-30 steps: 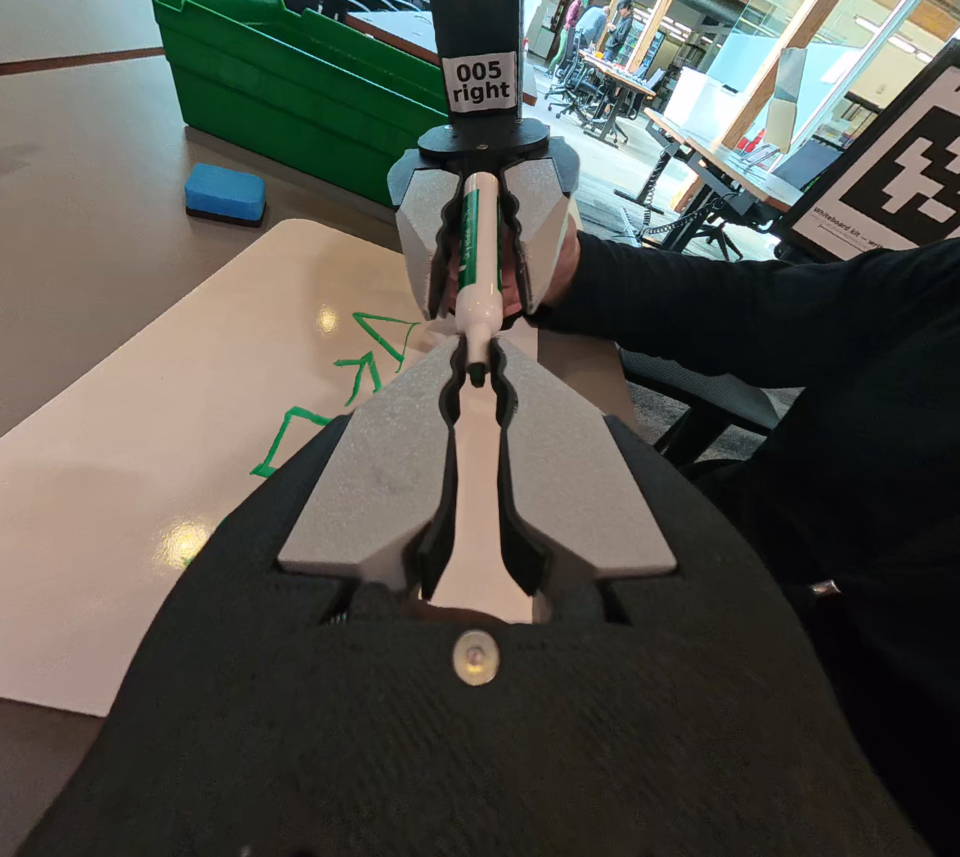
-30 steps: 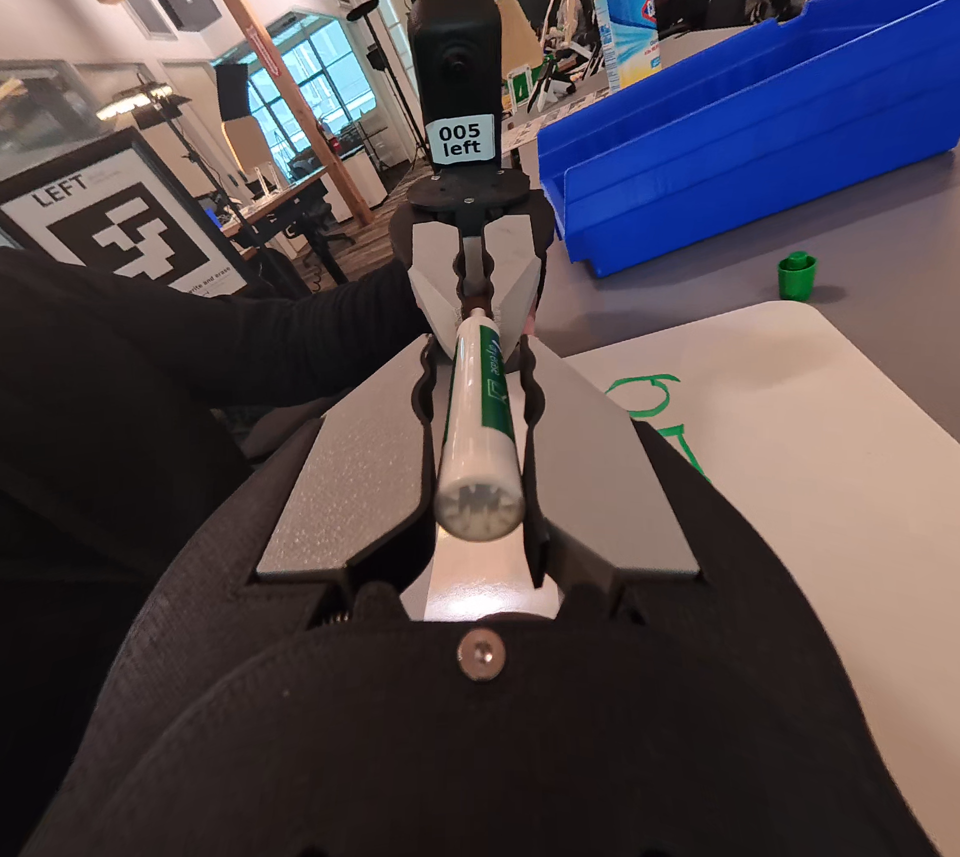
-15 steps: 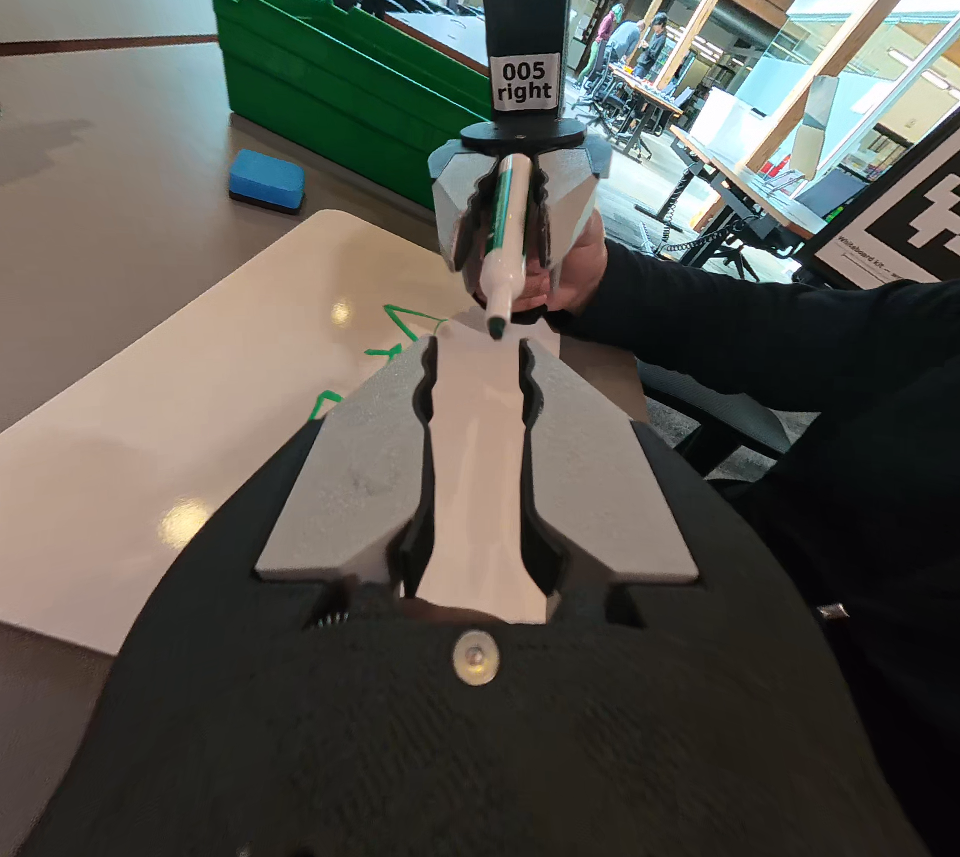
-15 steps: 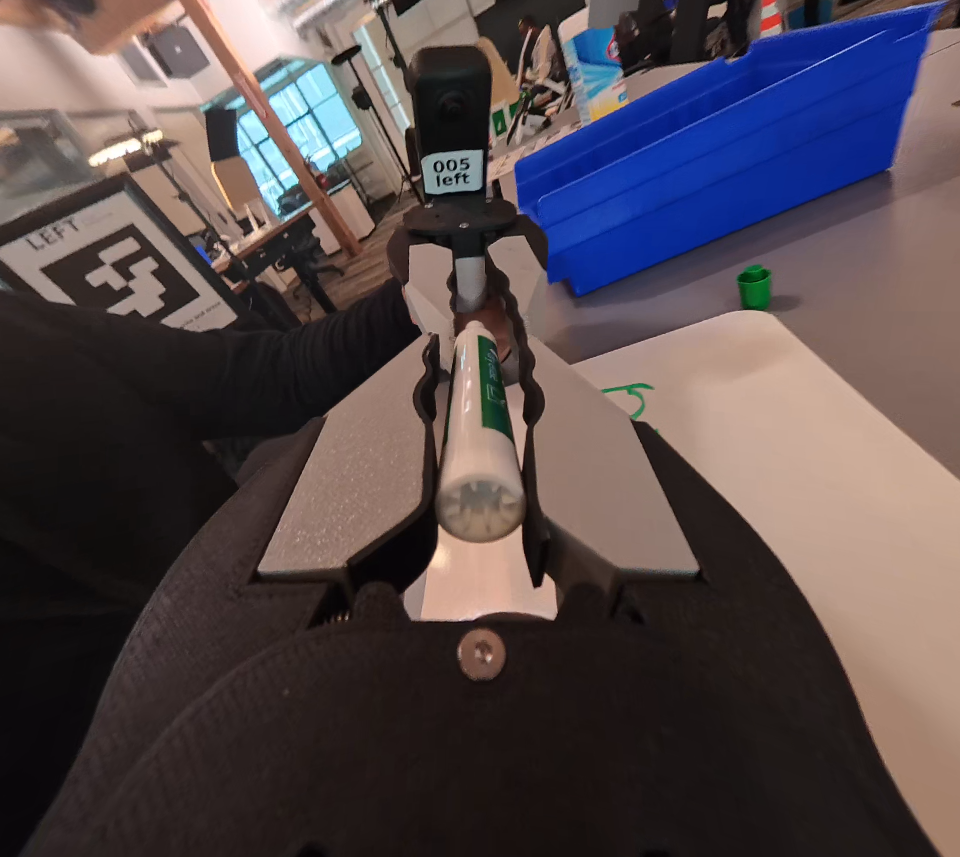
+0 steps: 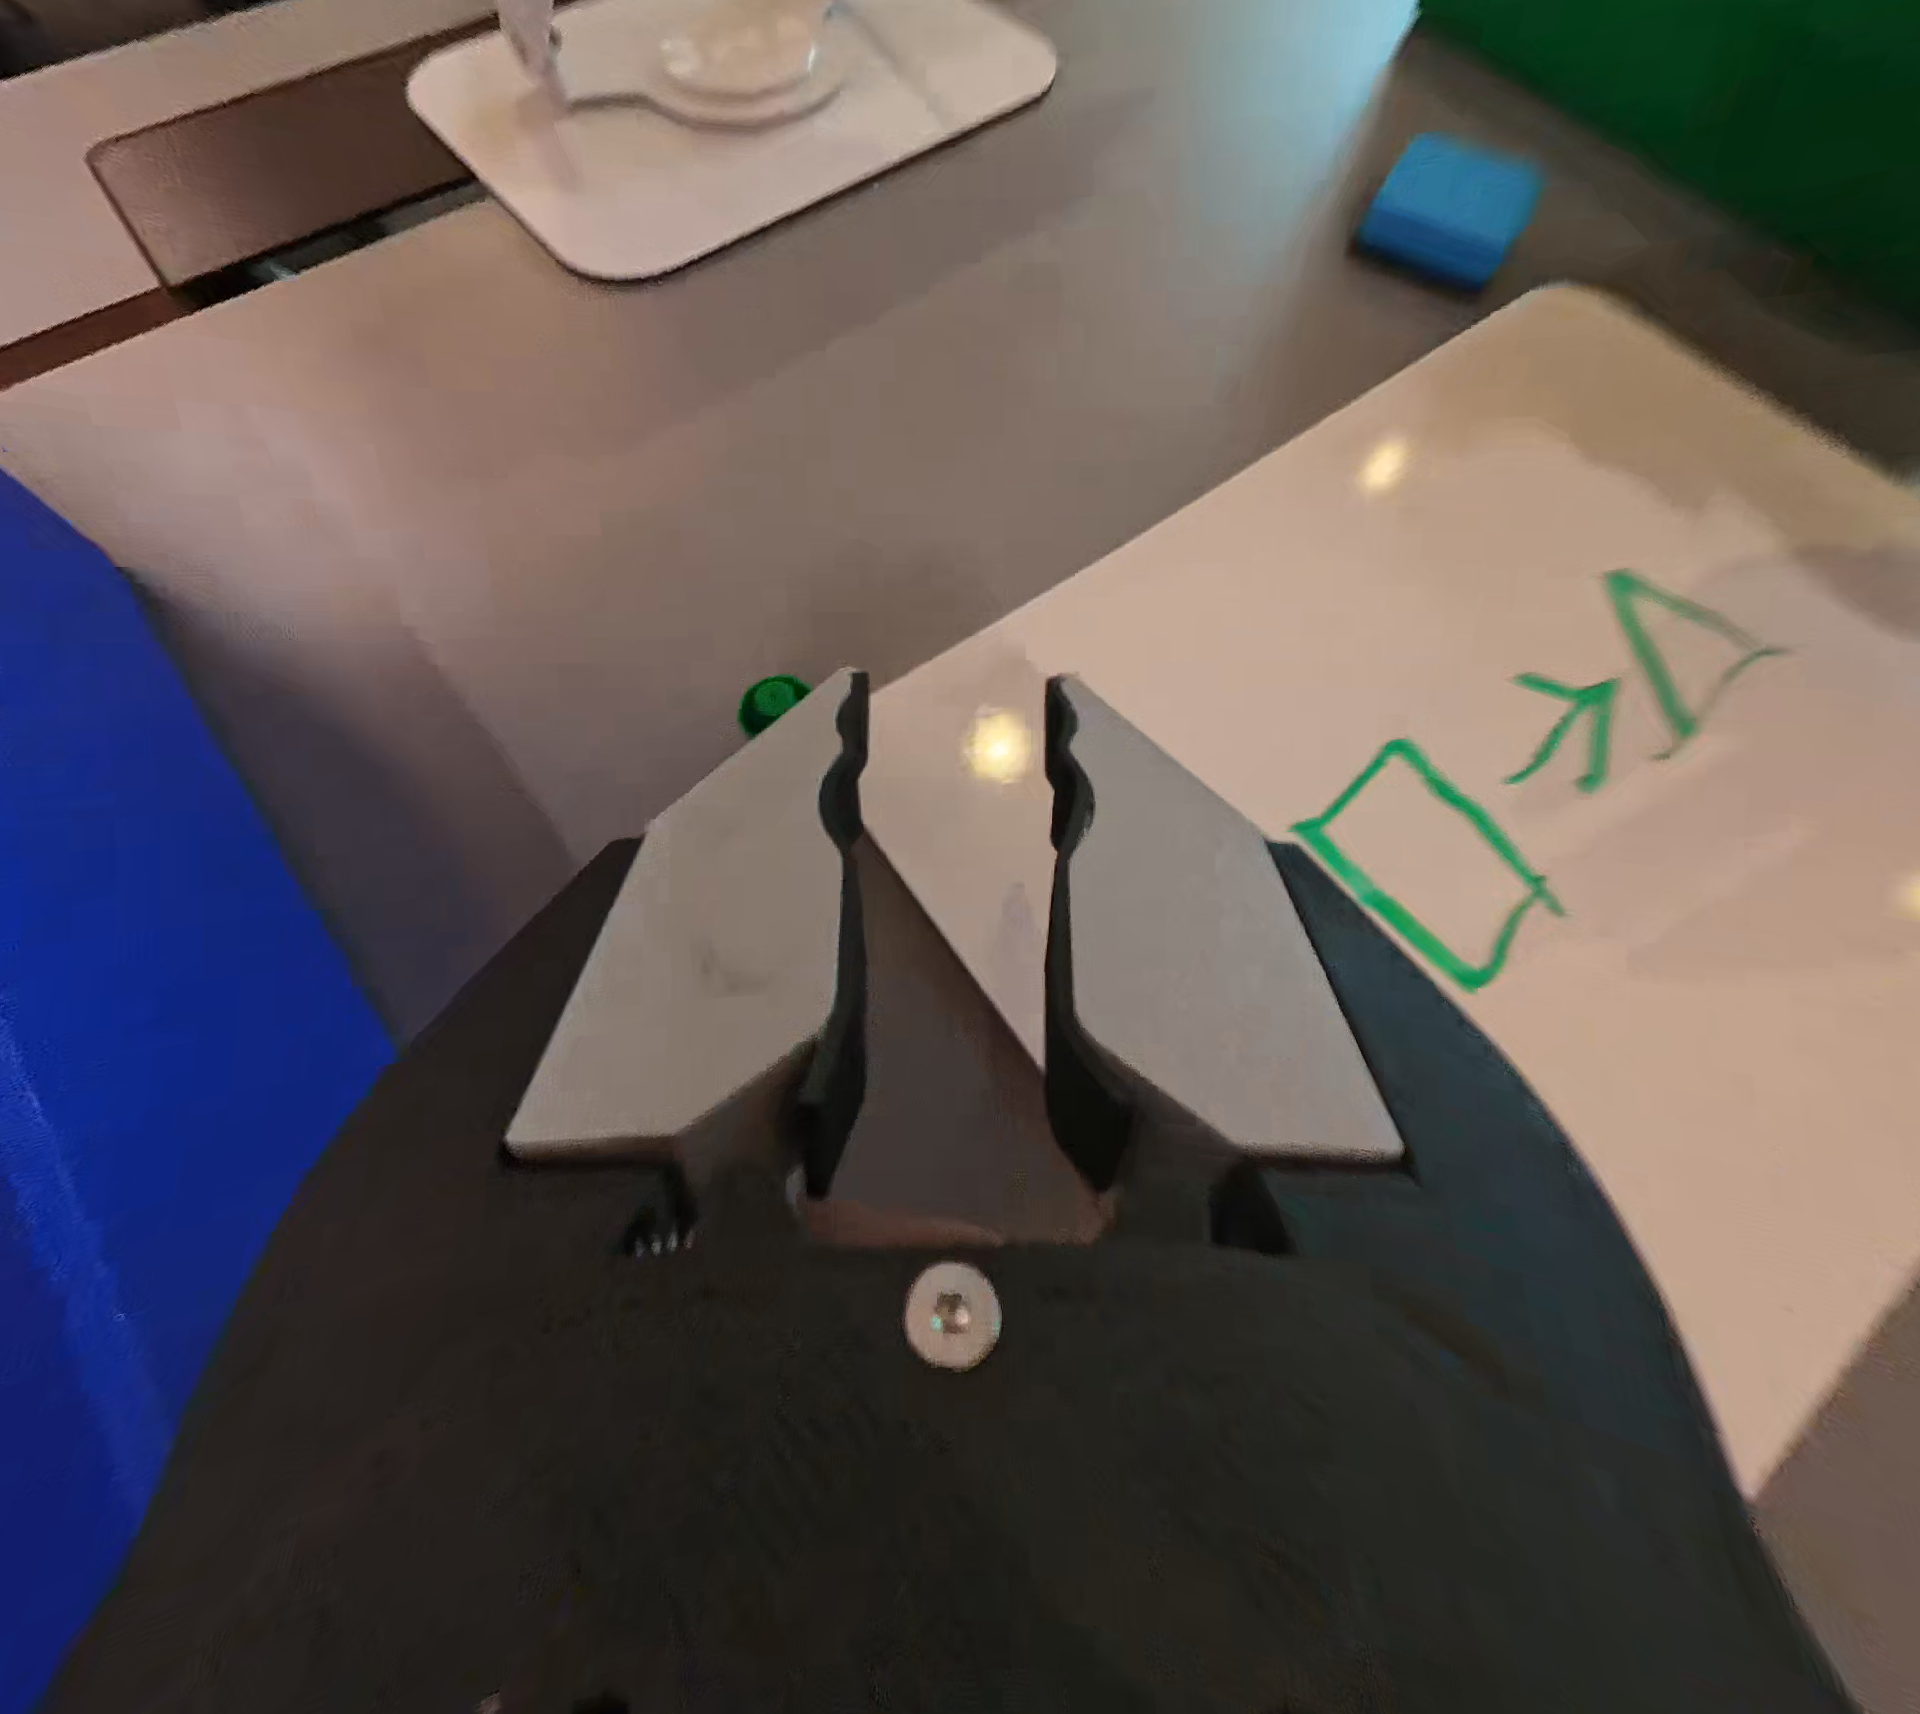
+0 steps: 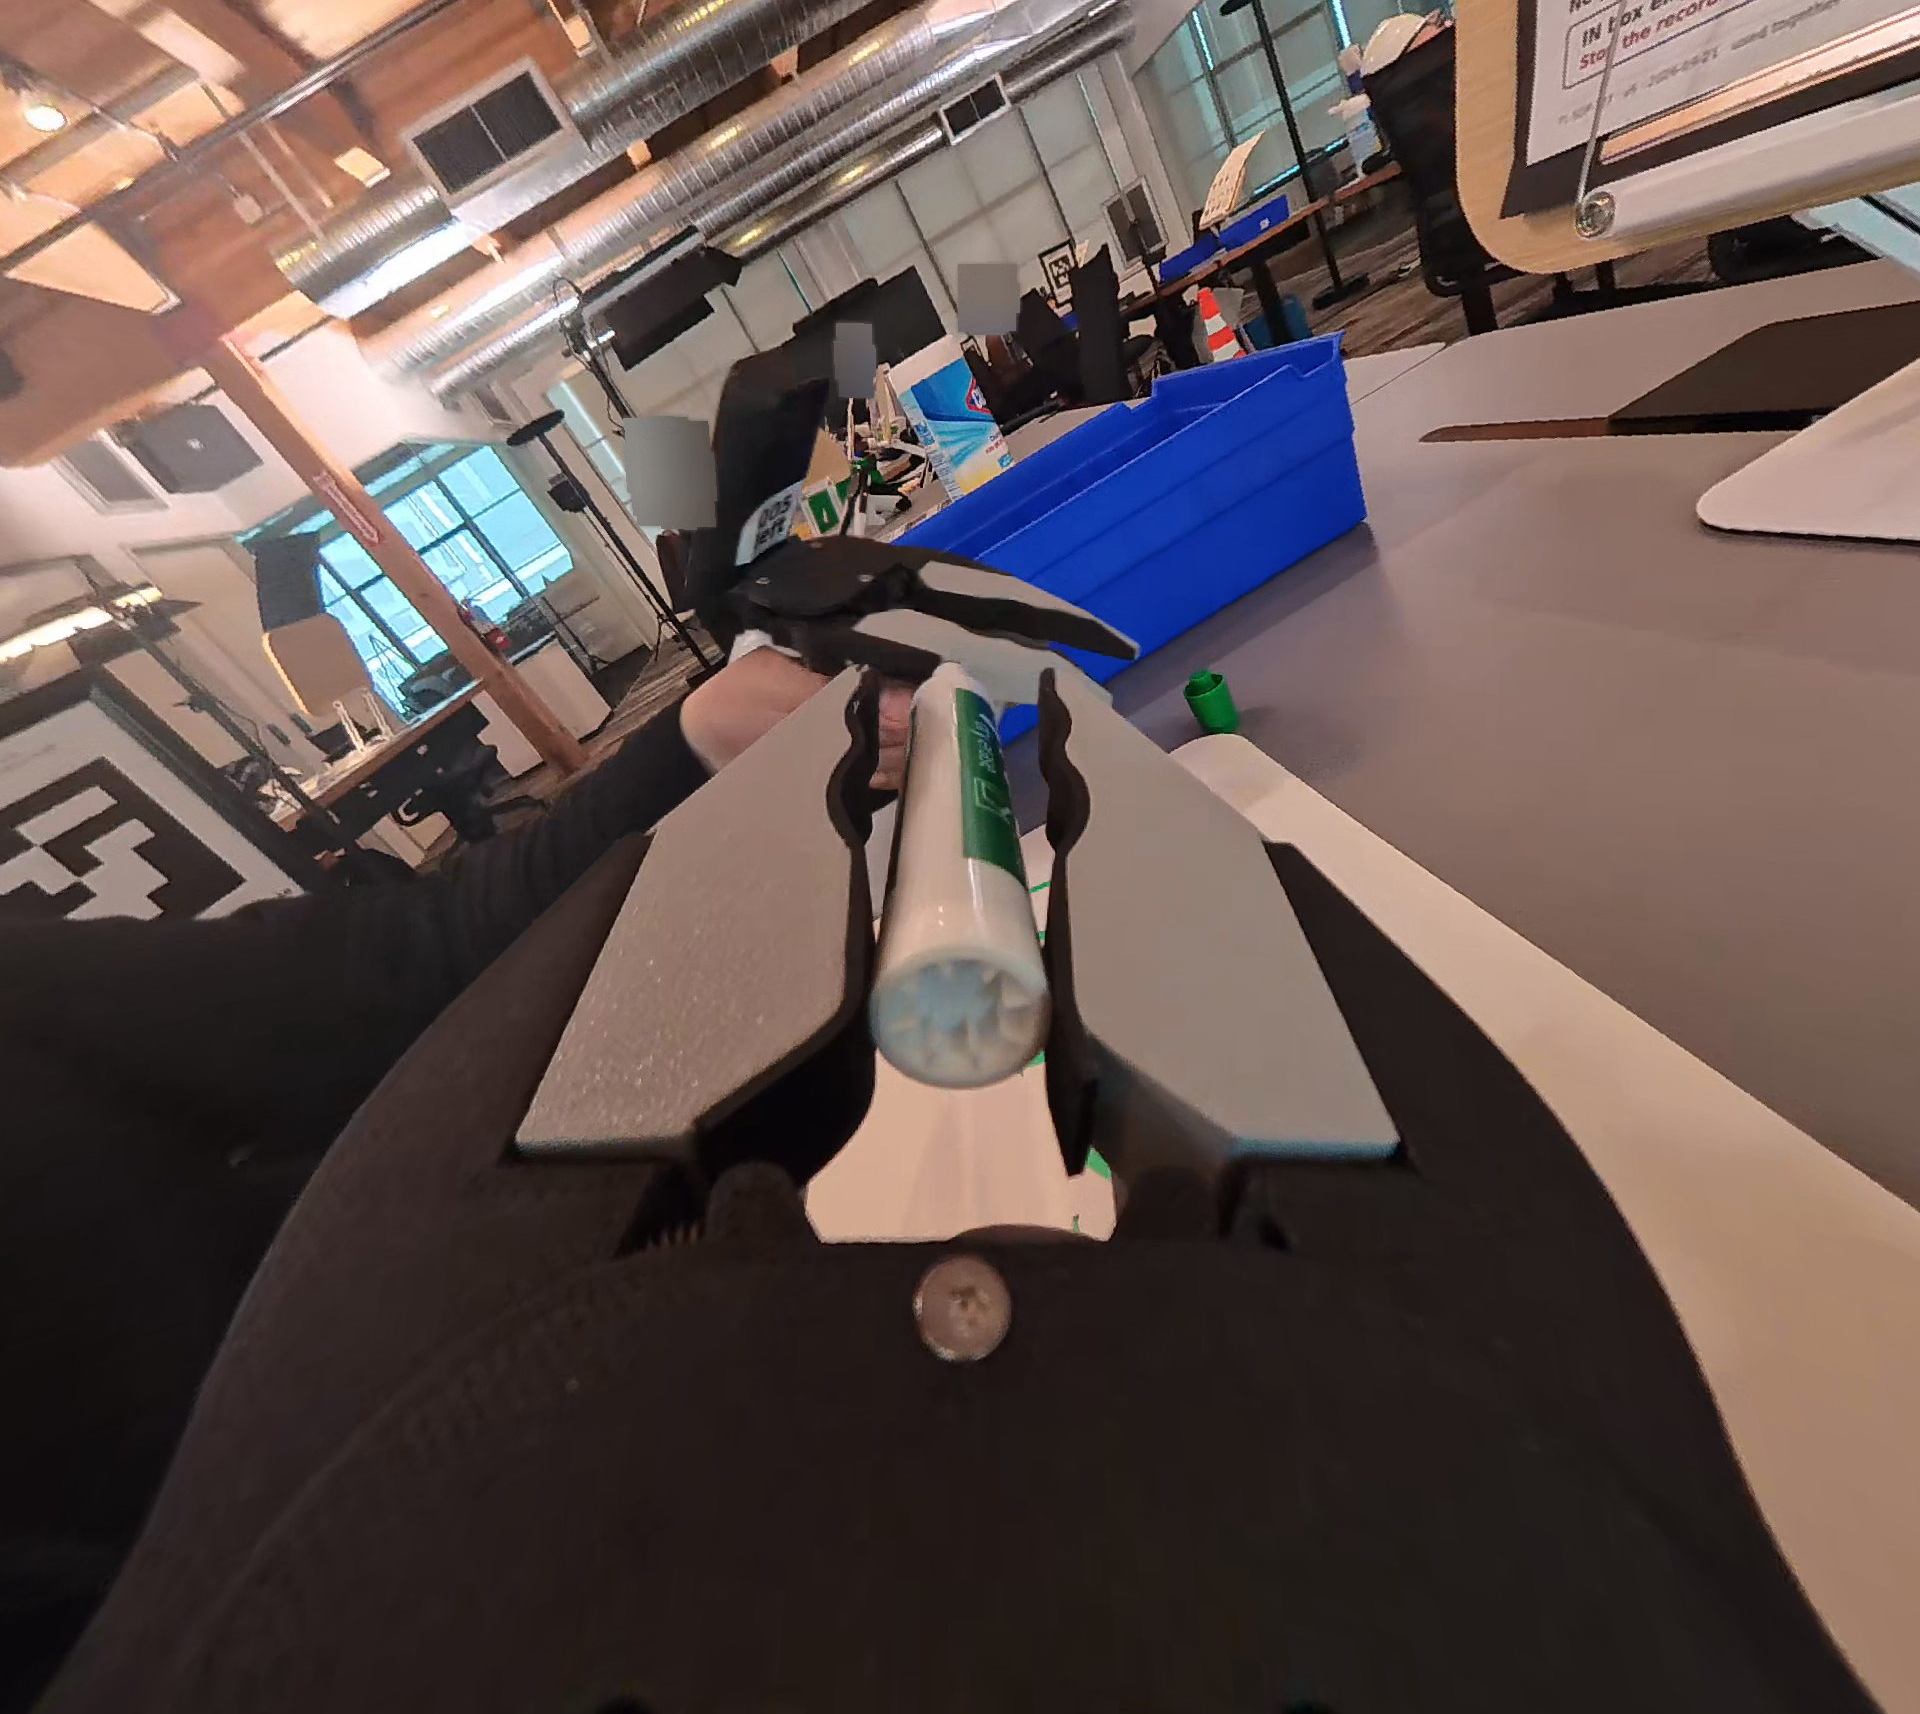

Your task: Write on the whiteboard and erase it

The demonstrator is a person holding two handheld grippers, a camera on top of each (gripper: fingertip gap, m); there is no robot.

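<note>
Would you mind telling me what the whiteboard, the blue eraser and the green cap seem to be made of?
Whiteboard: a smooth, glossy coated panel; ceiling lights reflect as bright spots. Blue eraser: apparently soft foam or felt, matte with rounded edges, though blurred. Green cap: probably moulded plastic with a slight sheen.

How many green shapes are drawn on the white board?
3, in a row on the whiteboard: a square nearest the left tongs, an arrow next, then a triangle. More may hide under the tongs.
</note>
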